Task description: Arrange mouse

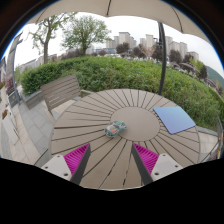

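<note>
Hovering over the round slatted table (95, 150), the gripper (110, 157) has its pink-padded fingers spread with nothing between them. The mouse (117, 128) sits just ahead, and a blue pad (175, 119) lies beyond the right finger.

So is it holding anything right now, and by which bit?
Nothing is held. The gripper is open, with only bare table between its jaws. The mouse lies on the table beyond them, untouched.
</note>
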{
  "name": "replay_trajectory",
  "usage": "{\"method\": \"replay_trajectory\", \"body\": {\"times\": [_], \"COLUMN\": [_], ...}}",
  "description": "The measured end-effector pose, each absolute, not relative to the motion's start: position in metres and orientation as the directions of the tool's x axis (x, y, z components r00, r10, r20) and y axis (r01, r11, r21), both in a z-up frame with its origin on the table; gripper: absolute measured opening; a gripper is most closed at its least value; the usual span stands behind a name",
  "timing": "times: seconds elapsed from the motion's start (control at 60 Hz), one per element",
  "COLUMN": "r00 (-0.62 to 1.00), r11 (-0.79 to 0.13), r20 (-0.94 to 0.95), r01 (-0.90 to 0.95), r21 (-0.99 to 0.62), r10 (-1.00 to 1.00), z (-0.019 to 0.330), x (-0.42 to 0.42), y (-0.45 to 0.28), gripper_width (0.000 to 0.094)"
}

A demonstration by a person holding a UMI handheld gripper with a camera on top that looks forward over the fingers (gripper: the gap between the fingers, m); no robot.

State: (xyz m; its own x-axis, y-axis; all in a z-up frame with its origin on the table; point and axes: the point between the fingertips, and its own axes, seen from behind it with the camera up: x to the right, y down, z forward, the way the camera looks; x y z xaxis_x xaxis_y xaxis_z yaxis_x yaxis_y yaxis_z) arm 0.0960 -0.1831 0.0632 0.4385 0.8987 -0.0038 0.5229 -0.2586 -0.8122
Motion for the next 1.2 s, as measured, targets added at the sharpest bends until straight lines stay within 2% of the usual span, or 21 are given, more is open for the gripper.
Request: {"method": "replay_trajectory", "body": {"times": [0.217,0.467,0.883,0.967,1.0,1.033,1.067,1.2], "r00": [0.462,0.500,0.495,0.499,0.502,0.504,0.489,0.428], "r11": [-0.267,-0.318,-0.312,-0.311,-0.310,-0.304,-0.288,-0.244], "r20": [-0.002,-0.026,-0.014,-0.008,-0.003,0.008,0.015,0.032], "r01": [0.509,0.509,0.525,0.528,0.529,0.533,0.538,0.573], "r21": [-0.818,-0.800,-0.792,-0.790,-0.790,-0.790,-0.792,-0.783], "r10": [0.887,0.866,0.869,0.866,0.865,0.864,0.872,0.903], "z": [0.024,-0.012,-0.017,-0.016,-0.017,-0.017,-0.016,-0.004], "x": [0.034,-0.017,-0.056,-0.056,-0.057,-0.056,-0.059,-0.064], "y": [-0.167,-0.137,-0.104,-0.101,-0.098,-0.094,-0.093,-0.091], "gripper_width": [0.0857,0.0863,0.0845,0.0789,0.0738,0.0632,0.0411,0.0368]}}
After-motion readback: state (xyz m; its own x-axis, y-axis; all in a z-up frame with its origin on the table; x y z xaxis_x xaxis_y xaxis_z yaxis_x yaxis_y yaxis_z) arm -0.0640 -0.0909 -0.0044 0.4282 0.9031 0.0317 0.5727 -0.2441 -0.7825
